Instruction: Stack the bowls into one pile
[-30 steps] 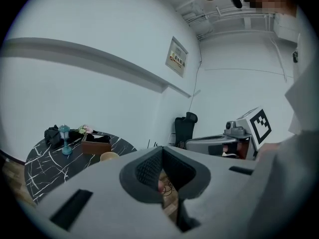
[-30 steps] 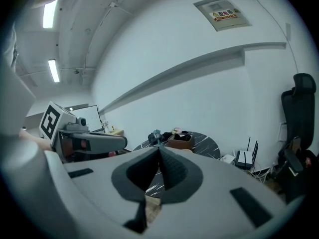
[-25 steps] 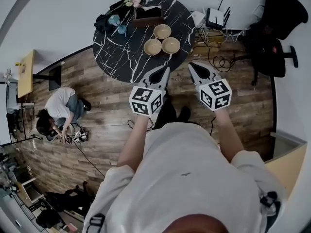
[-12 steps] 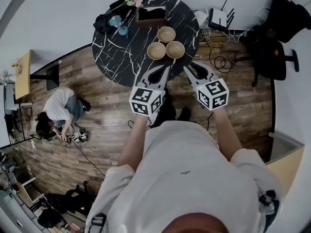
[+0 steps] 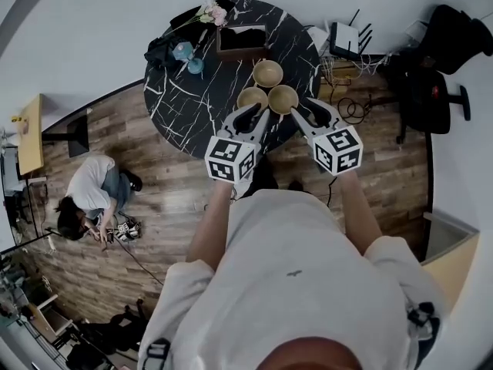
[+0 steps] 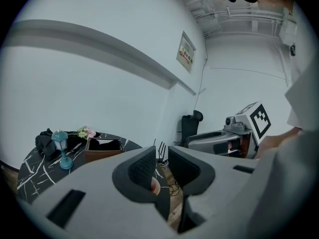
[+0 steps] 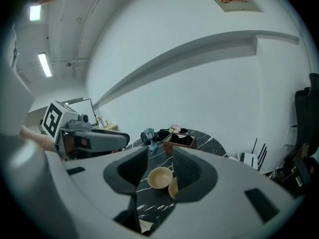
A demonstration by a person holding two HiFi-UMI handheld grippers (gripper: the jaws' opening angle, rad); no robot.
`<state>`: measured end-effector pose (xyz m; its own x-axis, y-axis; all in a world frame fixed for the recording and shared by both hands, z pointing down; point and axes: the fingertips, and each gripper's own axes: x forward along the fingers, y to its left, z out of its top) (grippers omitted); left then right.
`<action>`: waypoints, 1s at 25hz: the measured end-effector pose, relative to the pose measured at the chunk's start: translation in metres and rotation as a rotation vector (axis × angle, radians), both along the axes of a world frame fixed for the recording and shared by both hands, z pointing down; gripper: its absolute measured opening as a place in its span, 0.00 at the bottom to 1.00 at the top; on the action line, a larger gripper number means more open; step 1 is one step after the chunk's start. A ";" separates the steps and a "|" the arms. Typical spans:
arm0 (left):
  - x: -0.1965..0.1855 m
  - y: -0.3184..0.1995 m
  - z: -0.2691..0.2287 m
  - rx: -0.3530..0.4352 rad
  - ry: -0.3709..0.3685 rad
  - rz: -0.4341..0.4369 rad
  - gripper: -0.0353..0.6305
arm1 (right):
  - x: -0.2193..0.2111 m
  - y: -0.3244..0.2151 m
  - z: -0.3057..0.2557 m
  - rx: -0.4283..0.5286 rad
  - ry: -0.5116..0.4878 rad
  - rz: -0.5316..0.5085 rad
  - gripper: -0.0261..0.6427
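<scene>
A: How is the left gripper (image 5: 254,111) held?
B: It is held out ahead of the body on a stretched forearm and tilted slightly downward, with its tips at the near edge of the table (image 5: 192,91). Its jaws have just been opening and are seen parted, with nothing gripped between them.
A: Where are the bowls found?
B: Three bowls (image 5: 268,73) are set close together on the table's near right part, unstacked, just beyond the tips of both grippers.
A: And the right gripper (image 5: 306,106)?
B: It is carried beside the left one and angled a little down in the same way. Its jaws have also just been opening and are spread wide. One bowl (image 7: 160,177) is framed in the gap, farther off and untouched
</scene>
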<state>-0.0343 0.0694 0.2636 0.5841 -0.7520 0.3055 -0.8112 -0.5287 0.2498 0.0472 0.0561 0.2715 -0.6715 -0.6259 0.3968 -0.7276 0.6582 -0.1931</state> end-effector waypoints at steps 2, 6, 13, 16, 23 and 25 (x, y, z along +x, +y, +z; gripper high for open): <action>-0.006 -0.013 0.002 0.000 -0.008 0.012 0.17 | -0.007 -0.013 0.000 0.003 0.005 0.008 0.26; -0.021 -0.031 0.008 -0.008 -0.023 0.034 0.18 | -0.023 -0.029 0.004 -0.008 0.013 0.026 0.27; -0.051 -0.058 0.036 -0.049 -0.061 0.064 0.18 | -0.048 -0.050 0.022 -0.045 0.039 0.058 0.28; -0.062 -0.064 0.052 -0.087 -0.064 0.065 0.18 | -0.053 -0.052 0.030 -0.065 0.050 0.076 0.28; -0.082 -0.068 0.088 -0.172 -0.073 0.043 0.18 | -0.054 -0.049 0.050 -0.115 0.075 0.101 0.28; -0.085 -0.068 0.098 -0.199 -0.072 0.038 0.18 | -0.054 -0.048 0.056 -0.125 0.071 0.105 0.28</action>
